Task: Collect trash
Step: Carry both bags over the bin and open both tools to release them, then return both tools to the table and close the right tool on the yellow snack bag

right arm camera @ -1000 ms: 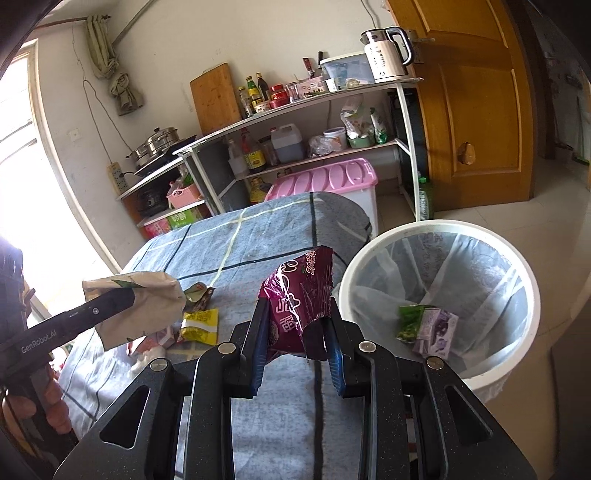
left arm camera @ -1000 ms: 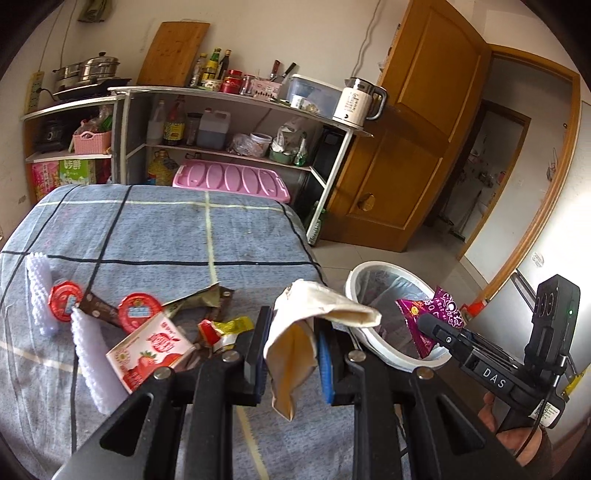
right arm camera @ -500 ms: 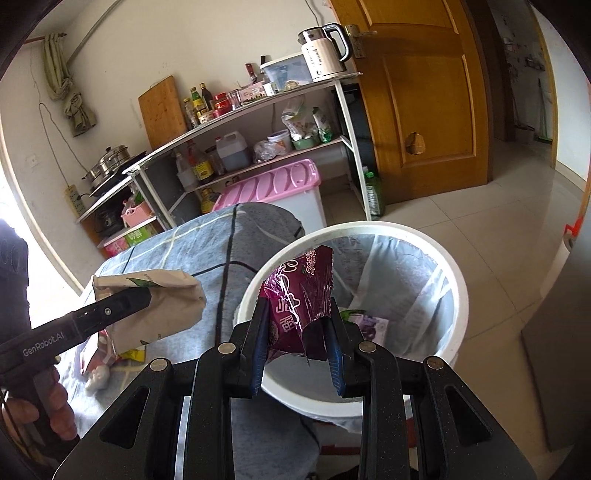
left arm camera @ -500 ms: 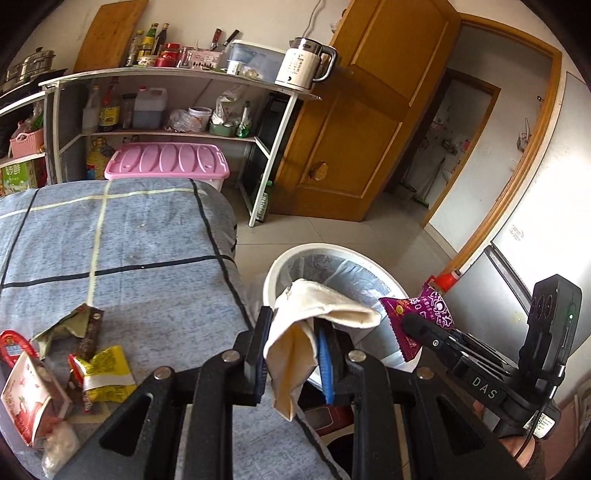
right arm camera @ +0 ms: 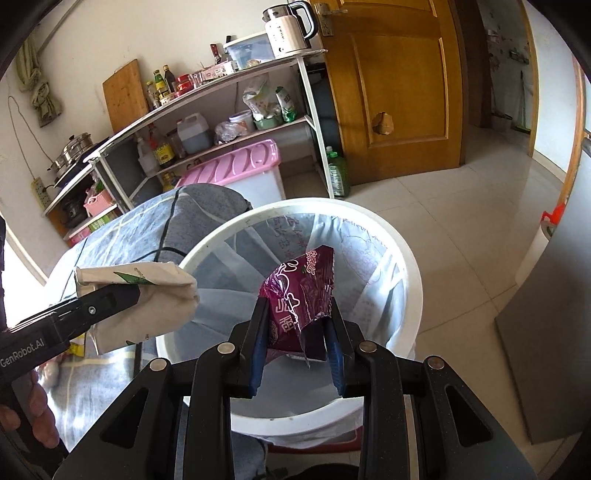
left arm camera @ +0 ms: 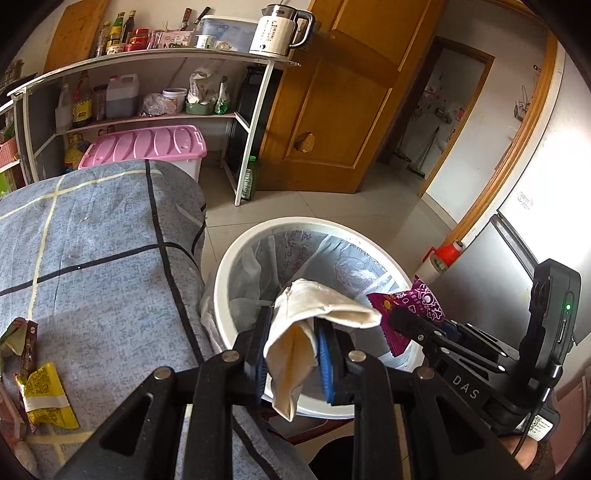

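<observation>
Two pieces of trash poised over white lined plastic bin (right arm camera: pixel 402 258) for dropping: cream crumpled paper bag (left arm camera: pixel 295 343) pinched in left gripper (left arm camera: pixel 291 354) fingers, purple foil snack wrapper (right arm camera: pixel 299 295) clamped in right gripper (right arm camera: pixel 295 354) fingers.

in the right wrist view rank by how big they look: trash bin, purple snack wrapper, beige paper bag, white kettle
1. trash bin
2. beige paper bag and purple snack wrapper: look about alike, both near the camera, so unranked
3. white kettle, far off on the shelf
</observation>
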Demonstrator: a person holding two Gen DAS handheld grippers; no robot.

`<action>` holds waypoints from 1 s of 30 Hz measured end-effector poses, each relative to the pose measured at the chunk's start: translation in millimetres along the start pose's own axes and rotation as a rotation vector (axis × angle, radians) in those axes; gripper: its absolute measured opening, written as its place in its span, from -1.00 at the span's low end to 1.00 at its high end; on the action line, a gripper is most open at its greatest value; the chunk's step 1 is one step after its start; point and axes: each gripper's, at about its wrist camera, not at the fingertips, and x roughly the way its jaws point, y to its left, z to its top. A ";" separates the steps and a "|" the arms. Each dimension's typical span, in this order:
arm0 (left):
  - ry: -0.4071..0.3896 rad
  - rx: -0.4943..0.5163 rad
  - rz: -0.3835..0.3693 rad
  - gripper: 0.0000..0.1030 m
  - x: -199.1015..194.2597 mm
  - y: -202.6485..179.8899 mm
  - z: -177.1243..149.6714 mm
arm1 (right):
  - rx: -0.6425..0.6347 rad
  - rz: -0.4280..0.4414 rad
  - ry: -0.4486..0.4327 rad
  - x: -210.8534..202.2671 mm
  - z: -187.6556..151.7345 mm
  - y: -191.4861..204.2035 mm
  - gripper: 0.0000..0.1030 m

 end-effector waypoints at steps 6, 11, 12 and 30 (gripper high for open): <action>-0.002 0.000 0.017 -0.39 3.4 -1.2 0.7 | -0.012 -0.025 0.034 10.8 -1.1 -3.8 -0.31; -0.006 -0.011 0.027 -0.11 0.8 2.8 0.6 | -0.017 -0.022 0.025 8.7 -3.7 -2.2 0.04; -0.010 -0.011 0.028 -0.04 -0.7 3.2 0.6 | -0.018 -0.023 0.023 8.0 -3.6 -1.1 0.05; -0.103 -0.059 0.104 0.13 -63.6 36.3 -20.7 | -0.045 0.049 -0.029 -22.8 -11.9 43.6 0.05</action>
